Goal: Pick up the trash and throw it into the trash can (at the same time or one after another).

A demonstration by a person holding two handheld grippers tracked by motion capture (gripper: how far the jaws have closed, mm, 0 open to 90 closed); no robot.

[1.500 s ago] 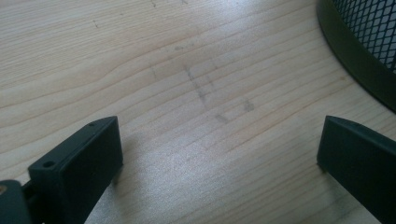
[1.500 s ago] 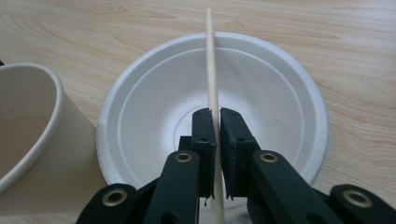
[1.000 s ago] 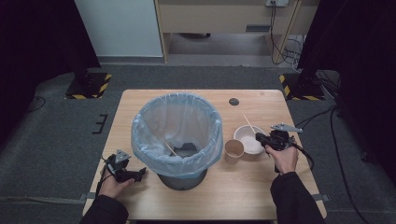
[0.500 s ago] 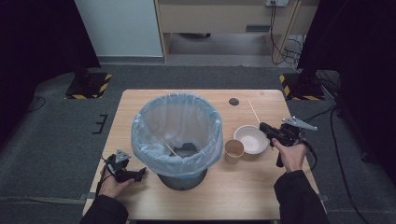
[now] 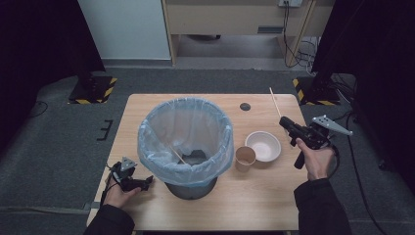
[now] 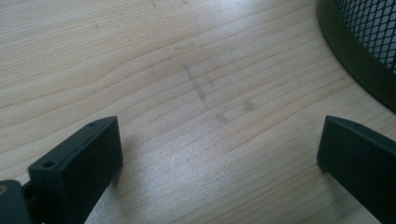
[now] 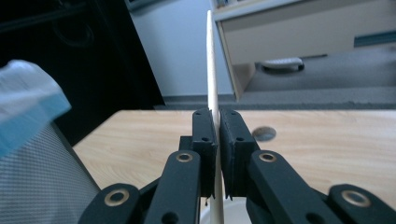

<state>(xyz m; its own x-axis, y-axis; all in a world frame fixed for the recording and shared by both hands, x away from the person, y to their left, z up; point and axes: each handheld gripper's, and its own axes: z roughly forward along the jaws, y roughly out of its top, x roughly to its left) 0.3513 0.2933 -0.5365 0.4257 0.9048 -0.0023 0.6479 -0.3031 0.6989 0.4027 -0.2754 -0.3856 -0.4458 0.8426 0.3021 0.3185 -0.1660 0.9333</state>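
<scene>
My right gripper (image 5: 285, 122) is shut on a thin wooden stick (image 5: 274, 102), held in the air over the table's right side, above and right of the white bowl (image 5: 263, 146). In the right gripper view the stick (image 7: 212, 60) rises straight up from between the closed jaws of this gripper (image 7: 217, 122). A brown paper cup (image 5: 244, 157) stands left of the bowl. My left gripper (image 5: 146, 182) rests on the table at the front left, beside the bin's base, open with bare wood between its jaws (image 6: 219, 140). Another stick (image 5: 174, 153) lies inside the bin.
A black mesh bin with a blue plastic liner (image 5: 186, 139) takes up the table's middle; its base (image 6: 359, 60) is near my left gripper. A dark round cable hole (image 5: 245, 106) is at the back of the wooden table (image 5: 259, 205).
My right gripper has lifted the stick off the bowl and carried it right and away from the bin, tilting it more upright. The left gripper has stayed put.
</scene>
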